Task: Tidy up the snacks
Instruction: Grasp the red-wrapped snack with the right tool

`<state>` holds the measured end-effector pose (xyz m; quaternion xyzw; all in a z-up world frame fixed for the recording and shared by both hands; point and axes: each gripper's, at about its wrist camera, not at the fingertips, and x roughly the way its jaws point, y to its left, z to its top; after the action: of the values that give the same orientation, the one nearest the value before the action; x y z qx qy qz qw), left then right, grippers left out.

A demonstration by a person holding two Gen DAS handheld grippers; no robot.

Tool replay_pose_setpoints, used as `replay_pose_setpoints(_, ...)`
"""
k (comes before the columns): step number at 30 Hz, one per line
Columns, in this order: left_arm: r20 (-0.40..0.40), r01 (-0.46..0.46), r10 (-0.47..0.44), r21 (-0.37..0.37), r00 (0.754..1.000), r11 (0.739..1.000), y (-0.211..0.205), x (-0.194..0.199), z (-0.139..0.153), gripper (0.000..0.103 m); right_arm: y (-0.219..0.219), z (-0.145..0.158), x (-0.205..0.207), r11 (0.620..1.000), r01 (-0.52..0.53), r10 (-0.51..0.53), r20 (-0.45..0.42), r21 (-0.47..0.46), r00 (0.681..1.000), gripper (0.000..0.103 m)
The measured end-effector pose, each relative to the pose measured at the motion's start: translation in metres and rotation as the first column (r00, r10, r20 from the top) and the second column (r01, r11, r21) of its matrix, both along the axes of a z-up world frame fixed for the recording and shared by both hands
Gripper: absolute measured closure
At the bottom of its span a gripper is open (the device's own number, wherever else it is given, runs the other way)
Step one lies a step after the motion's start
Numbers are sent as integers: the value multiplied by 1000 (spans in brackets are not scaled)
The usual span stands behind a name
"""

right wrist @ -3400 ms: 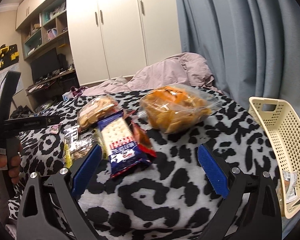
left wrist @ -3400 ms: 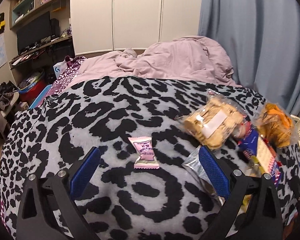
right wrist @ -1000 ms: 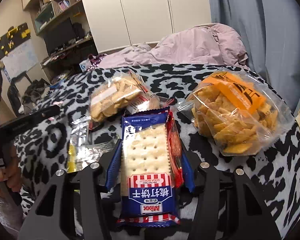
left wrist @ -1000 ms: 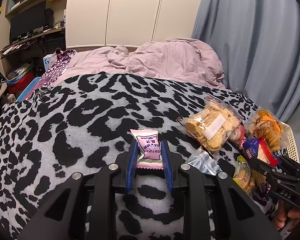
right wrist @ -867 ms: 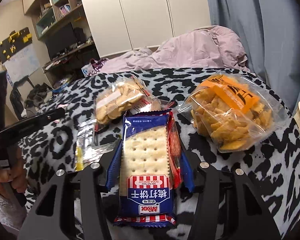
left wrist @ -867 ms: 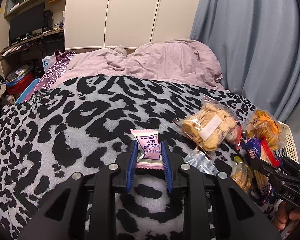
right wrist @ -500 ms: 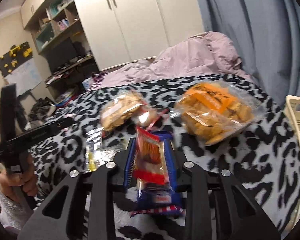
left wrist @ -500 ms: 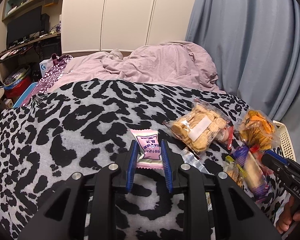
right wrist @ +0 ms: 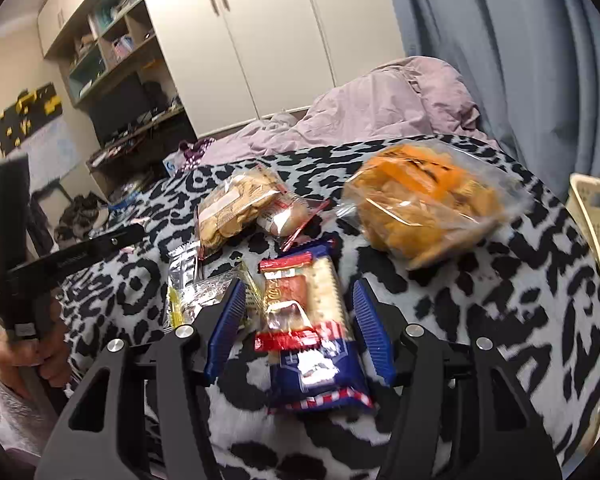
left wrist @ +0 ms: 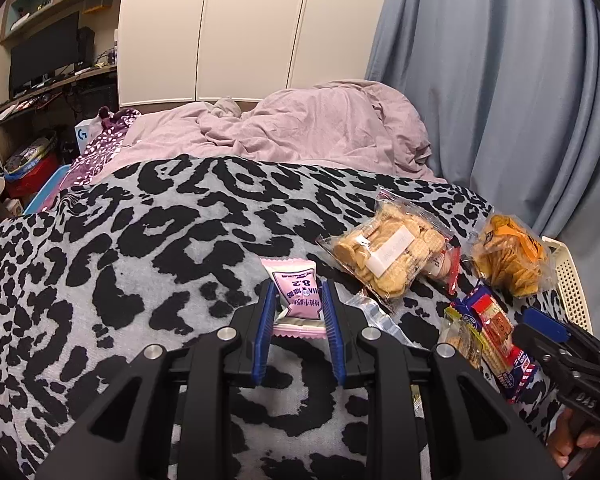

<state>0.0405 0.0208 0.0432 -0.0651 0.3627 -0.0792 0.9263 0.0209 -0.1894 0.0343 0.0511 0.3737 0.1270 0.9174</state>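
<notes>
A small pink snack packet (left wrist: 290,276) sits pinched between the blue pads of my left gripper (left wrist: 297,292), just above the leopard-print blanket (left wrist: 140,240). My right gripper (right wrist: 299,285) has its jaws opening. A blue cracker pack (right wrist: 320,364) with a red packet (right wrist: 286,300) on top lies between its fingers, and a gap shows on each side. The picture there is blurred. The left wrist view shows the same cracker pack (left wrist: 496,332) at the right, beside the right gripper's blue pad.
A bag of orange chips (right wrist: 424,204) and a bag of round biscuits (right wrist: 236,204) lie beyond the cracker pack. Silvery small packets (right wrist: 192,288) sit to its left. A cream perforated basket (right wrist: 596,216) stands at the bed's right edge. A pink duvet (left wrist: 300,128) is heaped behind.
The right gripper's jaws, squeezed on the cracker pack half a second ago, have spread apart and the pack lies flatter between them. The left gripper still holds the pink packet.
</notes>
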Motion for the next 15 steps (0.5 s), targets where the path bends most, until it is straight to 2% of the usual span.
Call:
replay_pose_setpoints(4, 3, -5, 5, -2, 1000, 1000, 1, 1, 1, 79, 11, -10, 12, 999, -15, 14, -21, -41, 1000, 50)
replay_pose_setpoints(8, 2, -10, 10, -6, 1000, 1000, 3, 2, -1, 79, 17, -12, 10, 993, 3, -3, 4, -114, 1000, 71)
replay_pose_setpoints(15, 6, 7, -7, -3, 1000, 1000, -4, 0, 1, 79, 3, -9, 3, 998, 26, -26, 10, -64, 1000, 73)
